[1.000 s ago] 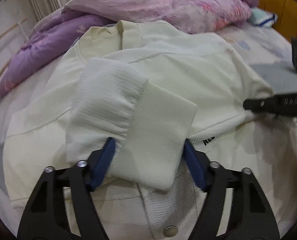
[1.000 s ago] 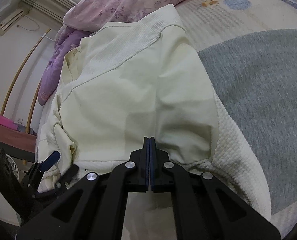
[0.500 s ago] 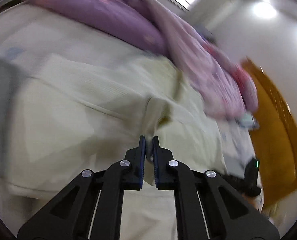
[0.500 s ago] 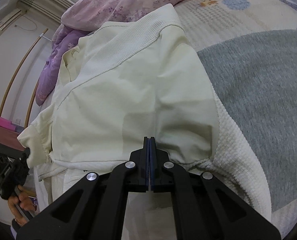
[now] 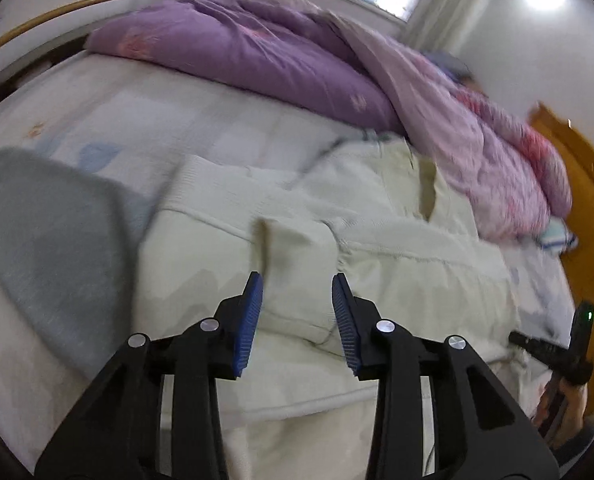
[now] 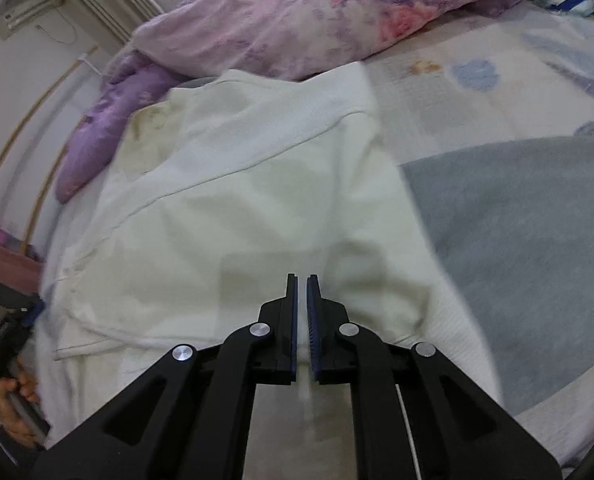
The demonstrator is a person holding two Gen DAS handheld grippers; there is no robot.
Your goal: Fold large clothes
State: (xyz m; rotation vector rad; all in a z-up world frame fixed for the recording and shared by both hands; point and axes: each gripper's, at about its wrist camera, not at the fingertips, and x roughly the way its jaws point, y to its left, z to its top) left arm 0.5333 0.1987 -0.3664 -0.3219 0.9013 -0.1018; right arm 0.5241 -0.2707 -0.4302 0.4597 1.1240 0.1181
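Left wrist view: the left claw [image 5: 297, 290] hangs over a cream jacket [image 5: 377, 248] spread flat on the bed [image 5: 137, 120]. Its blue pads [image 5: 249, 320] stand spread, having just been opening, and a folded sleeve cuff [image 5: 301, 244] lies just beyond the tips, in line with the gap but not pressed by either pad. The jacket's long axis runs from the near hem, below the claw, up toward the collar [image 5: 413, 160], which points at the purple quilt [image 5: 257, 52] bunched along the far side of the bed. A grey blanket [image 5: 45, 232] lies to the left of the jacket, touching its edge. At the right edge the right claw [image 5: 537, 346] shows as a dark bar low at the jacket's hem; the frame is blurred there, so its jaws cannot be read in this view.

Right wrist view: the right claw [image 6: 301, 280] sits over the jacket [image 6: 237, 208] near its lower edge, pads almost pressed together with only a thin slit between them. Whether any fabric is caught in that slit is hard to say, but it looks bare. The collar [image 6: 153, 116] lies up-left beside the quilt [image 6: 317, 12], and the blanket [image 6: 517, 240] spreads to the right. The left claw [image 6: 27, 314] is at the left edge, held in a hand [image 6: 13, 404].
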